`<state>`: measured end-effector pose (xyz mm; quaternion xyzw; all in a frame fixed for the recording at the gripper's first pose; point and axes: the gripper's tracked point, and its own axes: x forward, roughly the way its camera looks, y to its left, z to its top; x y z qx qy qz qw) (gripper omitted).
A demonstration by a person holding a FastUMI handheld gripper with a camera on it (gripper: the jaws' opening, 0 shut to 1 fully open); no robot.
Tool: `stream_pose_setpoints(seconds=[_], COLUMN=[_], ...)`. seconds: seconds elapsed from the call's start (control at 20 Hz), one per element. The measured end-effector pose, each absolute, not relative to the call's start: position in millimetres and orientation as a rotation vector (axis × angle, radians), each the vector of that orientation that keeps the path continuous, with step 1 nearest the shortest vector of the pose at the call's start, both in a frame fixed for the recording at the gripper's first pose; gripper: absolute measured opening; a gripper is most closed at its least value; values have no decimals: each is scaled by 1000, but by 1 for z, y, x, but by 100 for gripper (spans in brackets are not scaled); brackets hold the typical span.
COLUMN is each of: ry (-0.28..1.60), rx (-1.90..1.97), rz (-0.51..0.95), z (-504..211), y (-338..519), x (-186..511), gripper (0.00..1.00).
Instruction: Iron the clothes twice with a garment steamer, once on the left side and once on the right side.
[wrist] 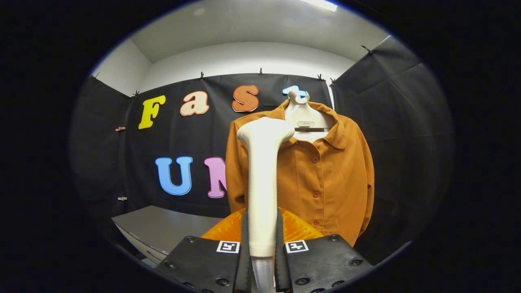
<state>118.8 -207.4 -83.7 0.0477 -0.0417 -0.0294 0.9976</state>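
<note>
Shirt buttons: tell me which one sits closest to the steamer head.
The top button, just below the collar, right of the steamer head; the others run lower down the shirt. The hand-held gripper clamps the steamer's handle.

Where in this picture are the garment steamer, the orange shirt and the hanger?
garment steamer (262, 183): gripper view, its handle.
orange shirt (333, 179): gripper view, its front panel.
hanger (305, 118): gripper view, its neck.

There is one gripper (262, 248) with two fingers (244, 260), and both fingers press on one white garment steamer (262, 183). Far behind it hangs one brown shirt (325, 175) on one white hanger (303, 116). I can count four buttons (315, 194) going down the shirt front. There is one grey table (163, 228) on the near left. Two small square markers (228, 246) sit on the gripper.
</note>
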Motion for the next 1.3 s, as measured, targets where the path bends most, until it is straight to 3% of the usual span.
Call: stream_pose_setpoints(seconds=[0.5,1.3], ry=[57,350], rx=[112,120], rz=[-52,-76], z=[-182,-338], y=[-213,-220], x=[138,105], gripper=[26,26])
